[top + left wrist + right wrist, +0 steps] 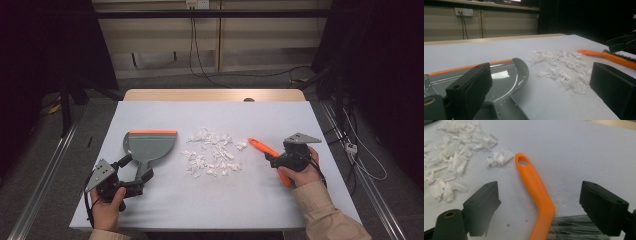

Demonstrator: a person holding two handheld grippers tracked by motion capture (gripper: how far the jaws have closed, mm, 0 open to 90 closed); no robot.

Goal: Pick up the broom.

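White cloth covers the table [210,200]; dark curtains either side. Scrap pile: torn white paper bits [214,152], lying between the two claws. Right gripper [539,202] is spread wide, straddling the orange brush handle [536,195]; jaws not touching it, bristles [574,227] just beneath the far jaw. Left gripper [539,92] also released, its jaws either side of the grey dustpan's [504,77] handle, pan directly ahead. Judgement: brush is light, rigid plastic, slightly slick; grip mid-handle near the bend. Paper bits are feather-light and will scatter under fast strokes.
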